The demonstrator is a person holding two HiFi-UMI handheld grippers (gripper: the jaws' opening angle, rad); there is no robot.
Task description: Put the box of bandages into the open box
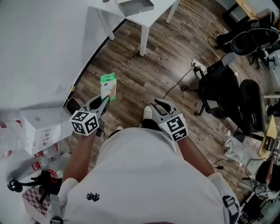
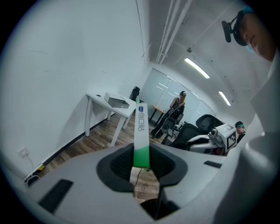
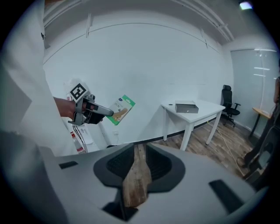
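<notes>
The green and white box of bandages (image 1: 108,86) is held in the air over the wood floor, with my left gripper (image 1: 104,101) shut on its lower end. In the left gripper view the bandage box (image 2: 141,131) stands edge-on, clamped between the jaws. The open grey box (image 1: 136,6) sits on a white table (image 1: 151,17) well ahead; the open box (image 3: 187,106) also shows in the right gripper view. My right gripper (image 1: 158,106) hangs beside the left one, open, with only floor showing between its jaws (image 3: 137,173).
Black office chairs (image 1: 223,89) stand to the right, with a power strip and cable (image 1: 197,66) on the floor. A white carton (image 1: 41,127), plastic bottles and a small tripod (image 1: 26,183) crowd the lower left. The white wall (image 1: 39,48) runs along the left.
</notes>
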